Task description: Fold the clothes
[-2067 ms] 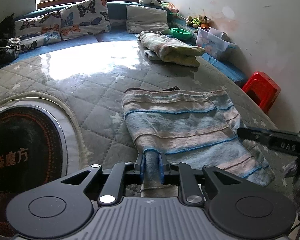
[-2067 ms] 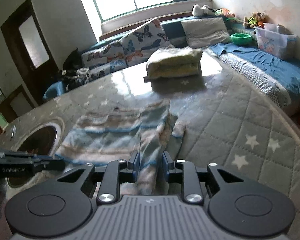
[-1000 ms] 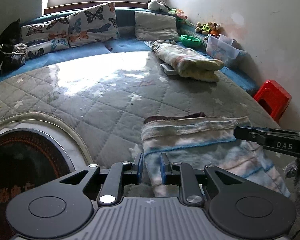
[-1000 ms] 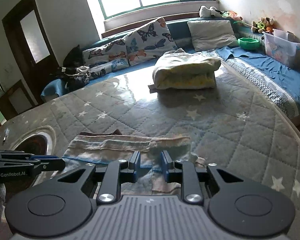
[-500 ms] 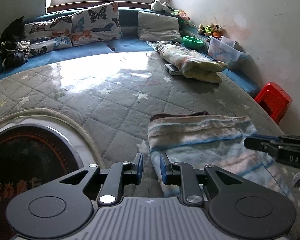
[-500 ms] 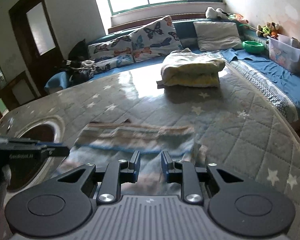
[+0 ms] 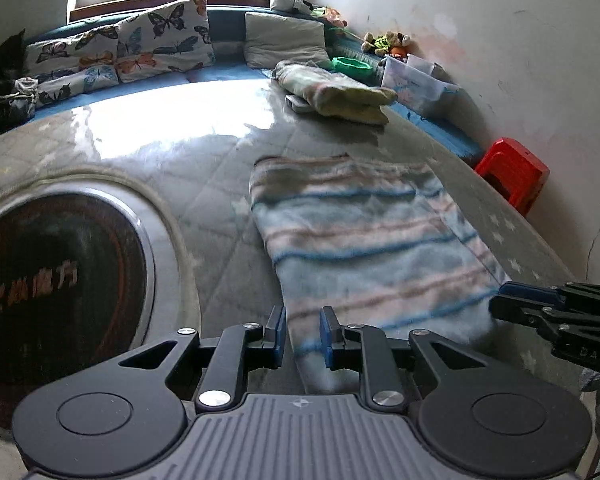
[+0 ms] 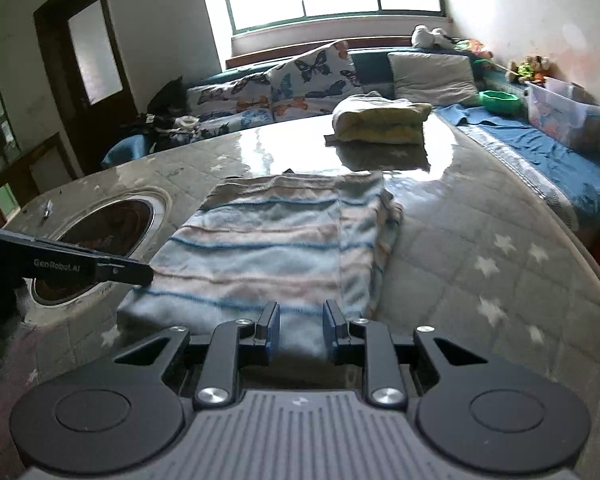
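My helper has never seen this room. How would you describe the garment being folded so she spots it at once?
Start at the big grey quilted, star-patterned surface under the window. Near its front edge, right of the round dark inset, lies the striped garment, spread flat. Unlike the puffy yellowish bundle further back, it is pale blue with thin blue and pink stripes.

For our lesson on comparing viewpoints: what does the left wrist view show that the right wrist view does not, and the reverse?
Only the left wrist view shows the red stool by the wall. Only the right wrist view shows the dark door. Both show the striped garment flat on the quilted surface, the folded blanket, and both open grippers, left gripper and right gripper.
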Available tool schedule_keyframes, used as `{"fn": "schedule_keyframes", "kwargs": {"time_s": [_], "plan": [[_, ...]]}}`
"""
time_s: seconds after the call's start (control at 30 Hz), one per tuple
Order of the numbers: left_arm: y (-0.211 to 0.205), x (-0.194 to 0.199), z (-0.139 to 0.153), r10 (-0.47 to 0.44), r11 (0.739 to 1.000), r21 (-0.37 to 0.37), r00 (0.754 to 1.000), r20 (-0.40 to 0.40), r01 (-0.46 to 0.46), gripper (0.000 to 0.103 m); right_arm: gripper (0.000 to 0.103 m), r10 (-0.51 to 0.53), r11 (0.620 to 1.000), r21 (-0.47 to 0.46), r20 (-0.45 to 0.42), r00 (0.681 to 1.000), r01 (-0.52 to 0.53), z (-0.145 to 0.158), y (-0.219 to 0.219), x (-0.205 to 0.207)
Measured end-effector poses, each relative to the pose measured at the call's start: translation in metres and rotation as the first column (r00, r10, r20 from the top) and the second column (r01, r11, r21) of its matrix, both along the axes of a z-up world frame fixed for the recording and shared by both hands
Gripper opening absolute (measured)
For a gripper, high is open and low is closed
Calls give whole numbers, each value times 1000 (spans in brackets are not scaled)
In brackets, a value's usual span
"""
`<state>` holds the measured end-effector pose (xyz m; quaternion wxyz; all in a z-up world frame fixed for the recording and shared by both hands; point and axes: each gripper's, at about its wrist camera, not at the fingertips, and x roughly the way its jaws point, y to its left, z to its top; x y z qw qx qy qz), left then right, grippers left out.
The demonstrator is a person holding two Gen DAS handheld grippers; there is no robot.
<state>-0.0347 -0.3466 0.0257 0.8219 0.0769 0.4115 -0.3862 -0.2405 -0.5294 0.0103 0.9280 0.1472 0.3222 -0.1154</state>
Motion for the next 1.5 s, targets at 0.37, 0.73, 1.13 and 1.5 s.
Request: {"fn": "schedule_keyframes", "kwargs": {"time_s": [0.37, 0.73, 1.13, 1.5], "plan": [[8, -10, -1, 25, 1000, 14, 1000, 3, -25, 33, 39, -35, 999, 14, 37, 999, 34, -3, 8, -11], [20, -24, -2, 37, 999, 20, 999, 10, -37, 63, 75, -69, 998, 4, 80, 994, 69, -1, 23, -17], [31, -39, -2, 24, 1000, 6, 999, 27, -24, 91, 95, -104, 994, -10, 124, 987, 106, 6, 34, -26], [39, -52, 3, -5, 1000, -17, 999, 45, 5, 103, 103, -170, 985, 1, 153, 974, 172, 11, 39, -33]]}}
